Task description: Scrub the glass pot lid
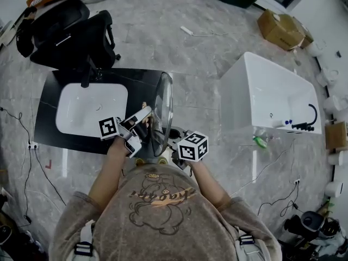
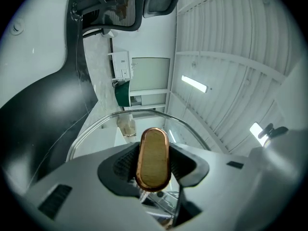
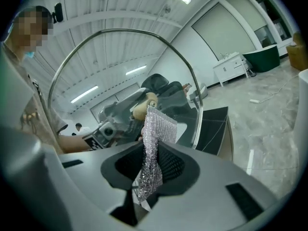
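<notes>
The glass pot lid point(image 1: 165, 109) with its metal rim stands on edge above the counter's front right corner. My left gripper point(image 1: 144, 119) is shut on the lid's handle point(image 2: 153, 159), a long wooden knob with a copper-coloured edge that fills the gap between the jaws. The lid's rim point(image 2: 120, 115) curves behind it. My right gripper point(image 1: 173, 136) is on the lid's other side, shut on a silver mesh scrubbing cloth point(image 3: 155, 148) that sticks up from the jaws close to the glass point(image 3: 192, 81). Whether the cloth touches the glass I cannot tell. Through the glass the left gripper point(image 3: 126, 110) shows.
A black counter point(image 1: 46, 118) with a white basin point(image 1: 89, 109) lies below the lid. A black office chair point(image 1: 70, 31) stands behind it. A white bathtub point(image 1: 272, 94) is at the right, and a cardboard box point(image 1: 283, 29) sits on the floor beyond.
</notes>
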Motion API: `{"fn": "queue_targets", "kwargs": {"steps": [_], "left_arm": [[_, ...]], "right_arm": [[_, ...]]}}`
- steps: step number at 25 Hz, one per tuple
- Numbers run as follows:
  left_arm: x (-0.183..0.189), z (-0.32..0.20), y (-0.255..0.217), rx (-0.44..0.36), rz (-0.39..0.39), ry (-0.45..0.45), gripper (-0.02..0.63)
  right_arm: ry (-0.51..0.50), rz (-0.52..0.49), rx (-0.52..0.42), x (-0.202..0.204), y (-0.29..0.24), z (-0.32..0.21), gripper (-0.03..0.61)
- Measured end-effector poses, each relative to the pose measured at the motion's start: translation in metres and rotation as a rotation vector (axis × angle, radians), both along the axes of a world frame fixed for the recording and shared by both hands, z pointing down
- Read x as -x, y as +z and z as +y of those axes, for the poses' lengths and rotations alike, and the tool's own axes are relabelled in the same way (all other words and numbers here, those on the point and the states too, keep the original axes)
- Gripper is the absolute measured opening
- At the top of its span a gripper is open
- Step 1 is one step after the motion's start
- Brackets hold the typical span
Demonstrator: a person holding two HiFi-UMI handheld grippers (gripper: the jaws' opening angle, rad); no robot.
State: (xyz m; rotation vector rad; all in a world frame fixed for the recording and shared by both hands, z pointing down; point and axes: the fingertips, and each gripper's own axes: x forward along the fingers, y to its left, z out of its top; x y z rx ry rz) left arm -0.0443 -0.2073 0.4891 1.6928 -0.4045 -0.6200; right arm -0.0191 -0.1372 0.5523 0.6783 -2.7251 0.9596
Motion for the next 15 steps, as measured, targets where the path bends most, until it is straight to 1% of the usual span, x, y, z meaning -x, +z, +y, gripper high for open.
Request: {"fn": "queue_targets", "kwargs": {"steps": [6, 9, 15], "left_arm": [[0.004, -0.001, 0.001, 0.014, 0.005, -0.028, 0.181], [0.005, -0.002, 0.004, 0.016, -0.011, -0.032, 0.181], [0.009, -0.005, 0.009, 0.022, -0.02, -0.035, 0.181]], "right_arm": [[-0.042, -0.045, 0.011, -0.003, -0.022, 0.026, 0.091], [-0.067, -0.075, 0.021, -0.004, -0.036, 0.035, 0.091], [-0.077, -0.14, 0.014, -0.011, -0.064, 0.043, 0.091]]}}
